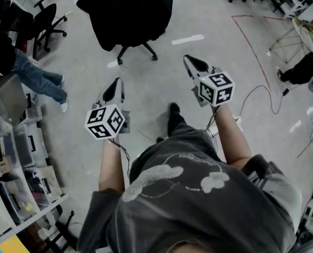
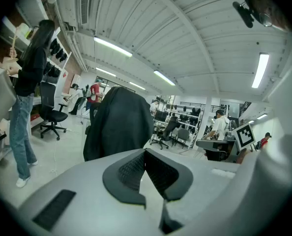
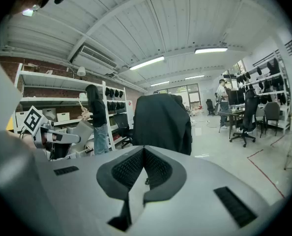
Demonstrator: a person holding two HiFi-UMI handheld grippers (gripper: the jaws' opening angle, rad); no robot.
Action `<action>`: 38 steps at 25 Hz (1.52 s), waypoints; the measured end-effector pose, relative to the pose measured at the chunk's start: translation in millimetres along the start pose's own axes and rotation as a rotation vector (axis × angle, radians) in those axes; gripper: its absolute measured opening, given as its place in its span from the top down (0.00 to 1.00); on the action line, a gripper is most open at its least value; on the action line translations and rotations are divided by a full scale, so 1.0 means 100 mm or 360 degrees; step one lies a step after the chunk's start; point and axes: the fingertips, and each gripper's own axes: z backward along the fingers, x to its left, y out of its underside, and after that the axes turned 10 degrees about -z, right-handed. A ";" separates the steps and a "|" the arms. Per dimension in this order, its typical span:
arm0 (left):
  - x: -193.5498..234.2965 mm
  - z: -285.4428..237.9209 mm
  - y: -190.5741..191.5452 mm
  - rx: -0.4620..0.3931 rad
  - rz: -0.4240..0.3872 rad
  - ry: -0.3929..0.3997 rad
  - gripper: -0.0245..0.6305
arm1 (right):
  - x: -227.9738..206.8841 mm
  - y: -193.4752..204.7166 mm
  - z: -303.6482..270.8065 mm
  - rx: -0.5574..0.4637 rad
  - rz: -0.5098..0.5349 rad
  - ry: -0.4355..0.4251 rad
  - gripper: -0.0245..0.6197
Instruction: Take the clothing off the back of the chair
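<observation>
Grey floor [image 1: 162,83], shelves [image 1: 17,194] at left.
One chair [image 1: 138,49] wore one coat [image 1: 127,9]; left gripper [image 1: 114,90] and right gripper [image 1: 194,63] were clenched, empty.

I get bright, even light from ceiling strips [image 2: 113,47] in both gripper views; 1 right-hand strip [image 2: 259,70] blooms white. In my dimmer, greyer head view the pale floor [image 1: 162,73] carries only faint, soft shadows. Both gripper views bulge and curve towards black, vignetted corners. The black clothing [image 3: 161,122] reads as a flat, detail-free mass.
</observation>
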 end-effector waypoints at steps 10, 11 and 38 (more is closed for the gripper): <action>0.05 0.13 0.06 0.0004 -0.0047 -0.0113 0.96 | 0.23 0.13 0.00 0.0030 0.0049 -0.0047 0.97; 0.07 0.14 0.09 0.0004 -0.0042 -0.0115 0.96 | 0.26 0.16 -0.01 0.0034 0.0048 -0.0048 0.97; 1.15 -1.19 -0.70 -0.0008 -0.0103 -0.0230 0.96 | -0.55 -0.95 -1.62 -0.0159 -0.0073 -0.0001 0.97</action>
